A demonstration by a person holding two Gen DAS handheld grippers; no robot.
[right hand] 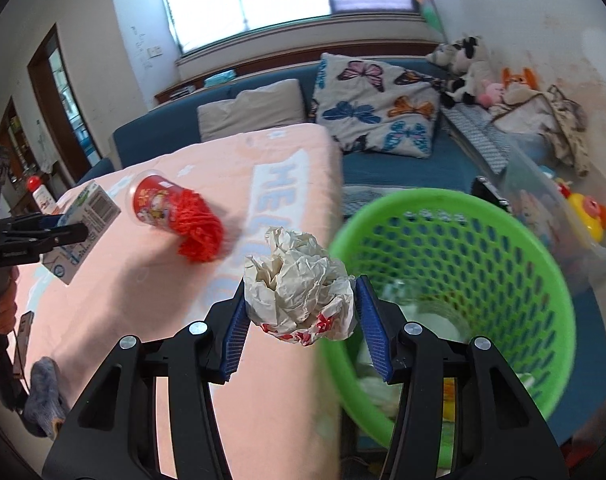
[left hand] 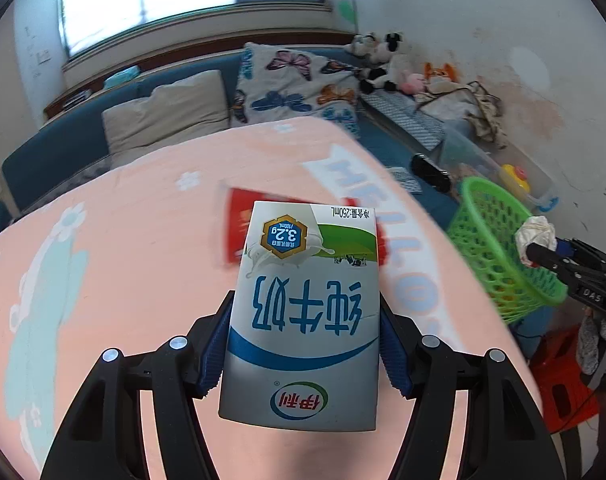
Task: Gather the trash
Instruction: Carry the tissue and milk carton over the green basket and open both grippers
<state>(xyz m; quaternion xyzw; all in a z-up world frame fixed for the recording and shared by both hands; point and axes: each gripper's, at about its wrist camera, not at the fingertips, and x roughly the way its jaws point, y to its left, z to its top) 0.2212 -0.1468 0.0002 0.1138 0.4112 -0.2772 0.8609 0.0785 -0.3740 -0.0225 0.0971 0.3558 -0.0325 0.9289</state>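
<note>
The left tongs [left hand: 303, 344] pinch a milk carton [left hand: 307, 312] between the blue pads, above the bench [left hand: 135, 240] with its pink cloth. The right tongs [right hand: 301, 316] pinch a crumpled paper ball [right hand: 299, 288], which hangs over the bench edge, just beside the rim of the green basket [right hand: 543, 280]. Some trash already lies inside the basket. On the bench a red cup [right hand: 155, 200] lies on its side, with an orange-red tangle of yarn [right hand: 199, 228] at its far end.
</note>
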